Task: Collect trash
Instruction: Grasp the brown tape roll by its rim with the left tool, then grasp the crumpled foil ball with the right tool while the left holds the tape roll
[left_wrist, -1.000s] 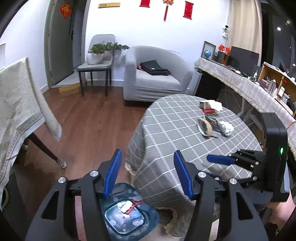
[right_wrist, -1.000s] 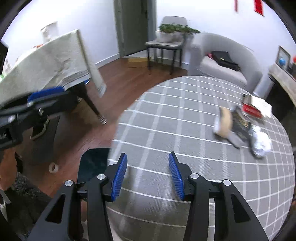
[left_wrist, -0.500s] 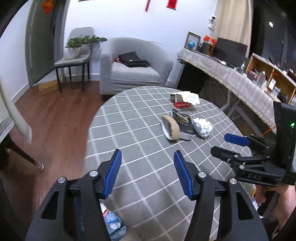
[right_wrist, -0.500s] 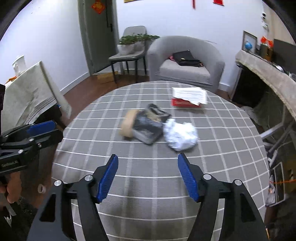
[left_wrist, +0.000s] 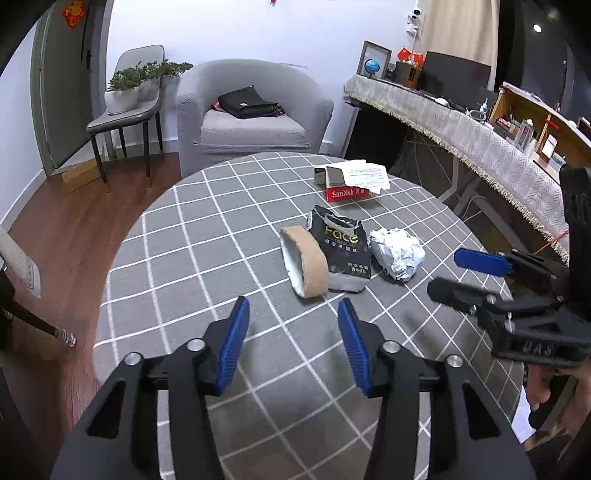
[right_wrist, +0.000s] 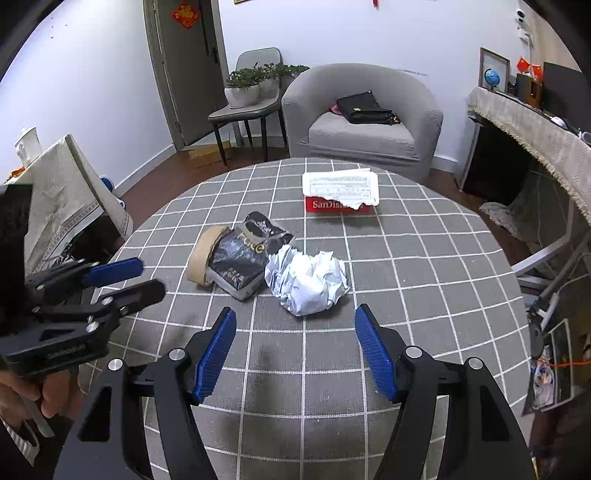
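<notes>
On the round table with the grey checked cloth (left_wrist: 192, 236) lie a cardboard tape roll (left_wrist: 304, 262), a black tissue packet (left_wrist: 341, 247), a crumpled white paper ball (left_wrist: 397, 253) and a red box under a paper sheet (left_wrist: 347, 192). My left gripper (left_wrist: 293, 310) hovers just short of the roll, its jaws closing with nothing between them. My right gripper (right_wrist: 295, 314) stands open just before the paper ball (right_wrist: 306, 280), nothing between its pads. The roll (right_wrist: 201, 258) and packet (right_wrist: 243, 258) lie left of the ball. Each gripper shows at the other view's edge.
Behind the table stand a grey armchair (left_wrist: 251, 118) with a black bag and a chair with potted plants (left_wrist: 129, 107). A cloth-covered sideboard (left_wrist: 461, 129) runs along the right. Another draped table (right_wrist: 62, 184) stands at the left over the wooden floor.
Both grippers swung from the floor-side edge and the blue bin over to the table top, nearer the trash. The right jaws spread wider; the left jaws narrowed. The bin has left the view.
</notes>
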